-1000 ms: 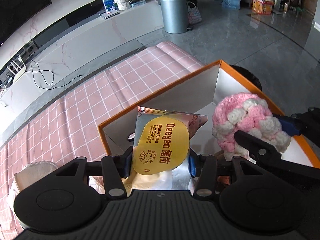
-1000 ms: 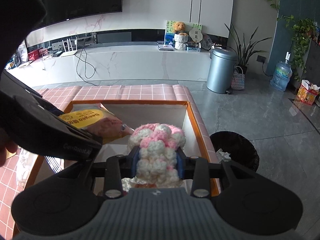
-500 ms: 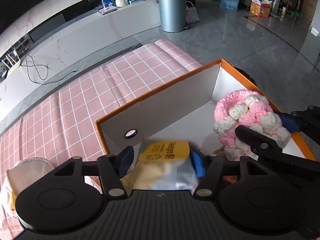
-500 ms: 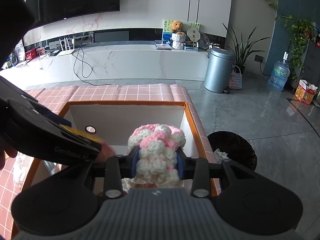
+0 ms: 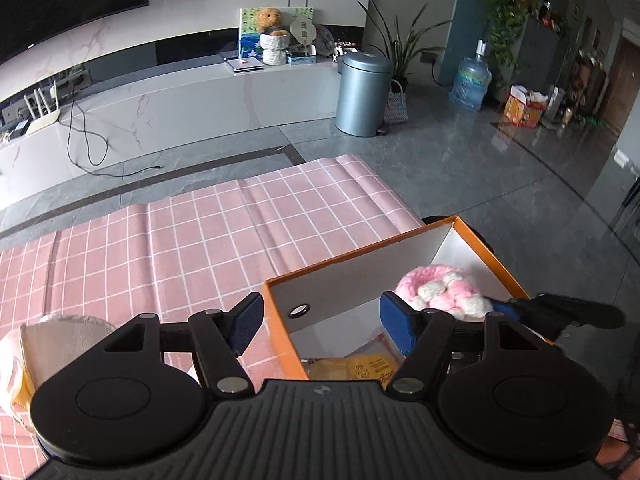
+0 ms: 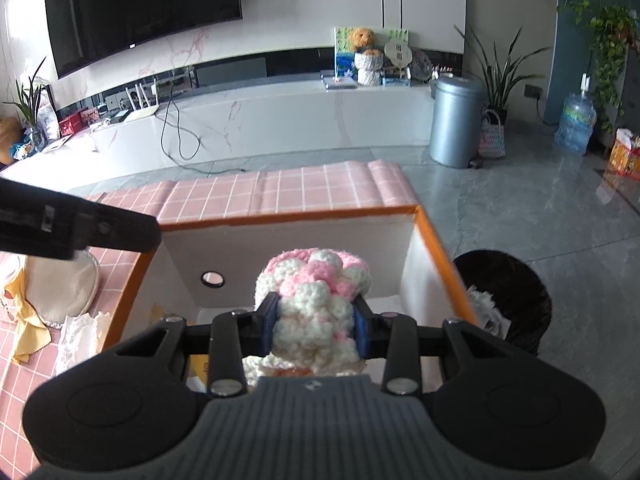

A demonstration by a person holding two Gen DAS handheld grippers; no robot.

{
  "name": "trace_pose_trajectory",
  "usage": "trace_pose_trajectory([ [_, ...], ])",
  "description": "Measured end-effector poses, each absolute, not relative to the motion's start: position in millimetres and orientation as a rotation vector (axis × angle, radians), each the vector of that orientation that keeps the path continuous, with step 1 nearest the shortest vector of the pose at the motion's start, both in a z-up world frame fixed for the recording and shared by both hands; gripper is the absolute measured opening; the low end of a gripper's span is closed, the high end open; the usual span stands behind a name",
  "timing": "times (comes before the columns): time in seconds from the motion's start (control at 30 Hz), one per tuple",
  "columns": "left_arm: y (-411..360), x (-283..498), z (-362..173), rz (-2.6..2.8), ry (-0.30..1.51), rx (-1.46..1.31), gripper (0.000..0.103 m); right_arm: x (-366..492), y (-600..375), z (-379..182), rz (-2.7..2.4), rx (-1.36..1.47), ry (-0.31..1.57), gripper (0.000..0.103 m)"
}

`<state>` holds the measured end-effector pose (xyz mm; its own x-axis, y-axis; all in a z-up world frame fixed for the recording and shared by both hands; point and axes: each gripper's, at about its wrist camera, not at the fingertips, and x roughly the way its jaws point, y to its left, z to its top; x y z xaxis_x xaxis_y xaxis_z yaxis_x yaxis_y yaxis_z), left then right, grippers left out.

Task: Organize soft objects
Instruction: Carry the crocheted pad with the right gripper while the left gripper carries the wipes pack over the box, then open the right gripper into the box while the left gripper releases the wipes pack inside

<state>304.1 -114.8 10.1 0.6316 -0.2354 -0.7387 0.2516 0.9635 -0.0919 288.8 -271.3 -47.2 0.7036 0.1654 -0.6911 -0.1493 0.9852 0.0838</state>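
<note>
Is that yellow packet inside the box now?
Inside: the packet lies on the floor of the box, below the open left gripper.

We take the box [image 6: 436,240] as landmark, on the tablecloth [image 5: 200,240]. Inside it: knitted toy [image 6: 316,304] between the right gripper [image 6: 315,326] pads, tissue packet [image 5: 360,366] on its floor. Left of box: cloth pouch [image 6: 60,288]. Right of box: waste bin [image 6: 508,300].

Grey tiled floor [image 5: 460,168], marble wall [image 6: 320,8]
</note>
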Motion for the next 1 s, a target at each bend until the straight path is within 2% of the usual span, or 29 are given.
trace_pose_trajectory([
  [0.17,-98,300,3,-0.25,0.856,-0.011,0.078,297,-255,-67,0.147,-0.011,0.822,0.04],
  [0.4,-82,290,-7,-0.234,0.871,-0.049,0.078,297,-257,-64,0.122,-0.003,0.816,0.052],
  [0.6,-69,277,-6,-0.222,0.861,-0.081,0.078,289,-254,-54,0.085,-0.056,0.779,0.071],
  [0.87,-55,252,2,-0.233,0.832,-0.108,0.078,262,-243,-29,0.103,-0.084,0.735,0.072],
  [1.0,-45,230,4,-0.231,0.758,-0.075,0.078,236,-229,-12,0.129,-0.093,0.687,0.073],
])
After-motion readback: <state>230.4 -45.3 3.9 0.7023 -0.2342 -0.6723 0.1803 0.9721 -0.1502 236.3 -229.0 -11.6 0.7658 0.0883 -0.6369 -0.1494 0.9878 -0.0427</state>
